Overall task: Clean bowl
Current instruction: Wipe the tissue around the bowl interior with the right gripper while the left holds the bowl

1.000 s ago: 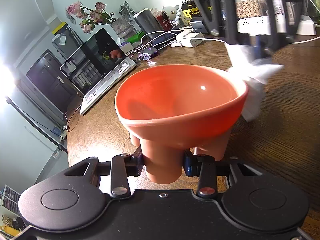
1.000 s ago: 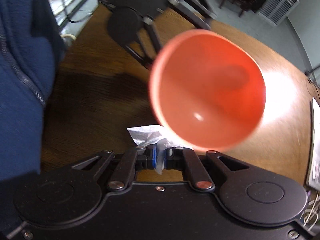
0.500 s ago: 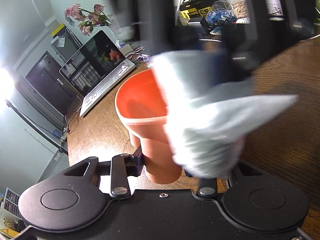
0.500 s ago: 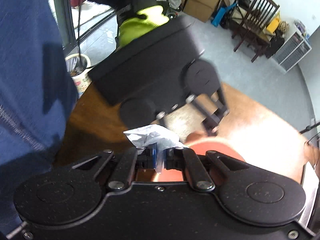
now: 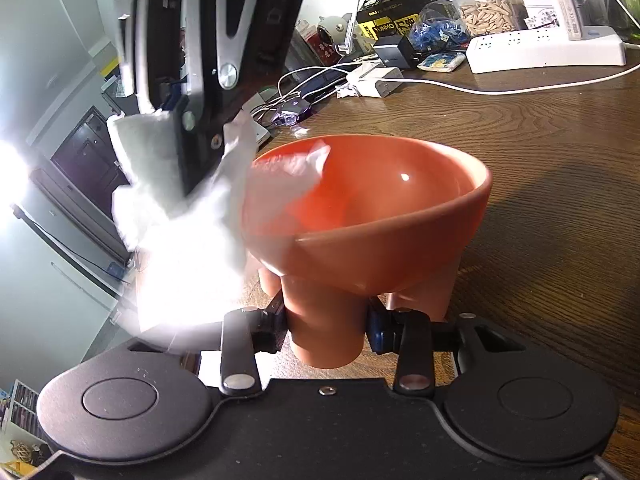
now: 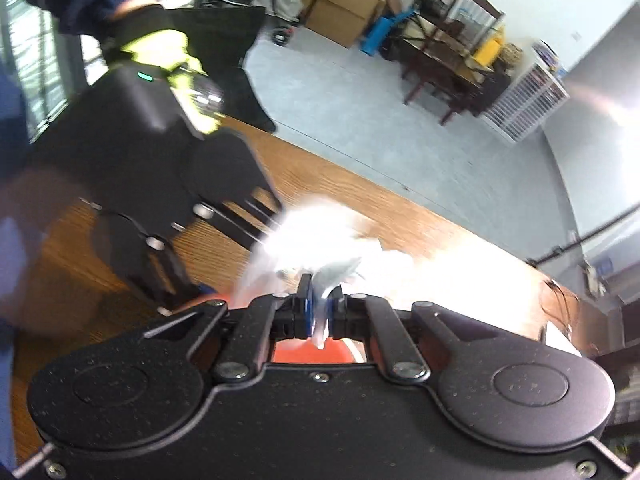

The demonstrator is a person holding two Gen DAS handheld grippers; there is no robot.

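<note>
1. The left gripper [image 5: 326,328] is clamped tight on one leg of the orange bowl [image 5: 384,216]. The bowl sits directly ahead of and above its jaws, mouth tipped up and toward the far side. Judged purpose: holding by a leg leaves the whole interior free for wiping.

2. The right gripper [image 6: 319,314] has its jaws pinched almost fully together on a crumpled white tissue [image 6: 320,236], which fans out ahead of the fingertips. A thin wad needs that narrow pinch to stay put.

3. In the left wrist view the tissue [image 5: 192,216] hangs over the bowl's left rim, one corner inside, partly washed out by glare. The right gripper [image 5: 188,136] stands above and left of the bowl, pointing down.

4. In the right wrist view only a sliver of the bowl shows beneath the jaws.

5. Judgement: wiping is under way; whether the interior is clean cannot be told.

6. The wooden table [image 5: 540,128] lies beneath; clutter sits well beyond the bowl.
</note>
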